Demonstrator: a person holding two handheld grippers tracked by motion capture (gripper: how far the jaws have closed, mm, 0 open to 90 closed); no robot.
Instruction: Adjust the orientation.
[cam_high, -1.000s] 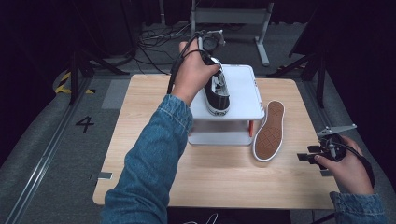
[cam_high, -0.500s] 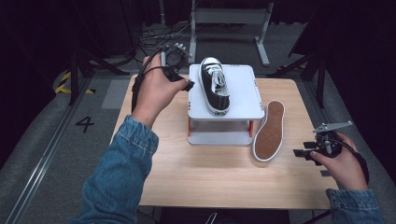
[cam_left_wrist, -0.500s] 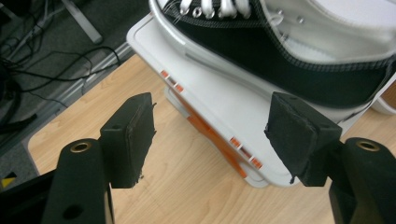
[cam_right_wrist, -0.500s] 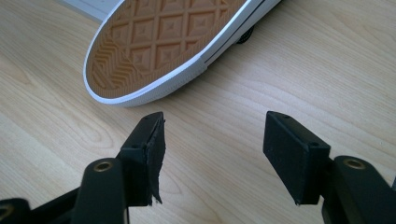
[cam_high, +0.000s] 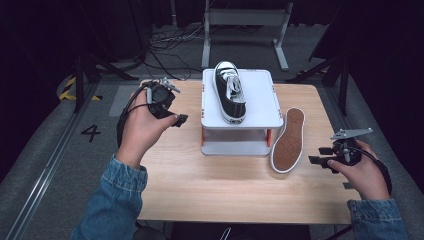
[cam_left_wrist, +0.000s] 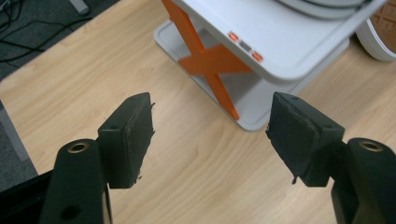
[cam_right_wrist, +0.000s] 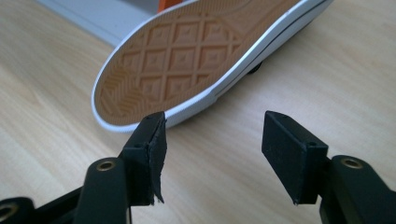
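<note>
Black sneaker (cam_high: 230, 91) now left upright on white stand (cam_high: 260, 100), worktop (cam_high: 210, 190) centre. Left gripper (cam_high: 172, 117) pulled away to nine o'clock, jaws spread and empty. Second sneaker (cam_high: 288, 141) tipped on its side at four o'clock, sole showing; right gripper (cam_high: 320, 156) beside it, jaws spread, likely next pickup.

Black-and-white shoe (cam_high: 230, 91); other shoe's sole (cam_high: 288, 141) brown, diamond-patterned.
</note>
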